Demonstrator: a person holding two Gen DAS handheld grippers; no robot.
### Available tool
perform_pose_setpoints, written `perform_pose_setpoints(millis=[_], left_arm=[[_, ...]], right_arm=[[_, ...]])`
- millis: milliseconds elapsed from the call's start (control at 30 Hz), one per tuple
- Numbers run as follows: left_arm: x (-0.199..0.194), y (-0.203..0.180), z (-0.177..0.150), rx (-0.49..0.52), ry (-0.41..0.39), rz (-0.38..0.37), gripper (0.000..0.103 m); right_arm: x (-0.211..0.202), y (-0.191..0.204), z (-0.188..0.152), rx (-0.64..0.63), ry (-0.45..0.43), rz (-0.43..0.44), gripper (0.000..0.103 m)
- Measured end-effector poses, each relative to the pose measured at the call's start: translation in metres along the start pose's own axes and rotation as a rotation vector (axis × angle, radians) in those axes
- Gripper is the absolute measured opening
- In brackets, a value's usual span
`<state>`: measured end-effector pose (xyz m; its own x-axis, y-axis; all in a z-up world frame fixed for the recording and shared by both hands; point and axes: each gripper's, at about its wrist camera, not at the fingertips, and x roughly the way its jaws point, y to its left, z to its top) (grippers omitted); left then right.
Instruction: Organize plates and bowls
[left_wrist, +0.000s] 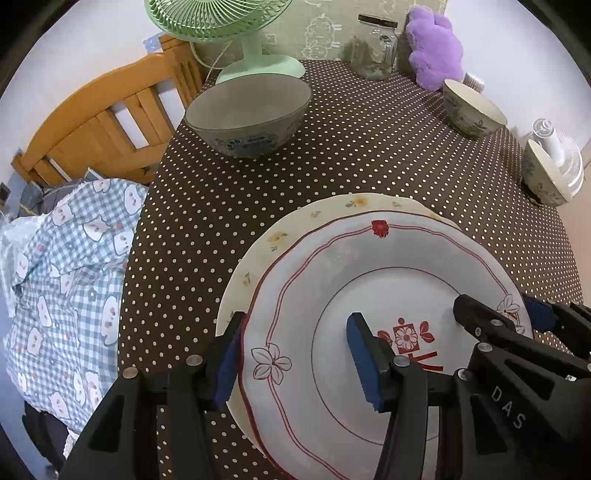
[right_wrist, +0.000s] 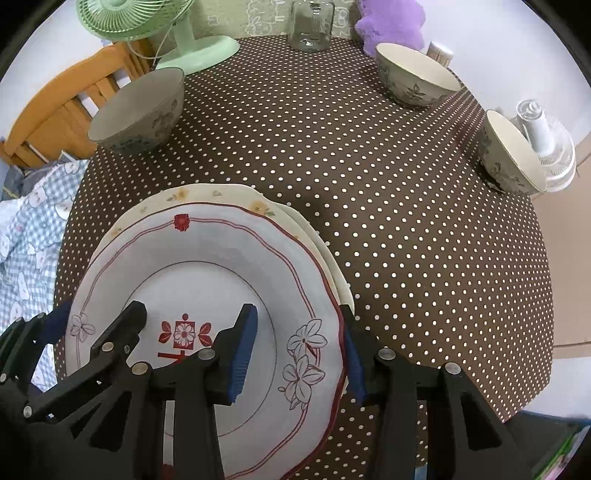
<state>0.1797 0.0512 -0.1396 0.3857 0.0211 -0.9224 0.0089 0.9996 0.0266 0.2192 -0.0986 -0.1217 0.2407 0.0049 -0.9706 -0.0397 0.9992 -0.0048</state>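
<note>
At lower centre of both wrist views, a white plate (left_wrist: 369, 280) with red trim lies on a cream plate (left_wrist: 295, 225) on the dotted surface (left_wrist: 332, 155). Glazed and rigid, it looks slick, fairly heavy and breakable; the rim is the place to take hold, at opposite sides. The left hand-held gripper (left_wrist: 295, 358) straddles the rim at one side, one finger over the plate and one outside; its pads stand apart, not visibly pressing. The right hand-held gripper (right_wrist: 299, 354) does likewise at the opposite rim, jaws apart. A grey bowl (left_wrist: 251, 114) sits at upper left, two floral bowls (right_wrist: 417, 74) at upper right, all well apart.
</note>
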Motion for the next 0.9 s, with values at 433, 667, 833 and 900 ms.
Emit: perform_pose_setpoints(millis=[433,667,833,900], left_arm=[[0.004,-0.005,0.002,0.032,-0.031,0.023,0.055],[0.002,0.002,-0.001,0.053,-0.003,0.017,0.065],[0.001,0.002,-0.006,0.089,0.015,-0.008,0.077],[0.001,0.001,-0.006,0.094,0.015,-0.017,0.079]], right_arm=[[0.006,-0.005,0.004,-0.012,0.007,-0.042,0.043],[0.003,0.003,0.007,-0.019,0.004,-0.021,0.041],[0.003,0.009,0.009,-0.018,-0.004,-0.019,0.041],[0.003,0.010,0.010,-0.014,-0.007,-0.017,0.043]])
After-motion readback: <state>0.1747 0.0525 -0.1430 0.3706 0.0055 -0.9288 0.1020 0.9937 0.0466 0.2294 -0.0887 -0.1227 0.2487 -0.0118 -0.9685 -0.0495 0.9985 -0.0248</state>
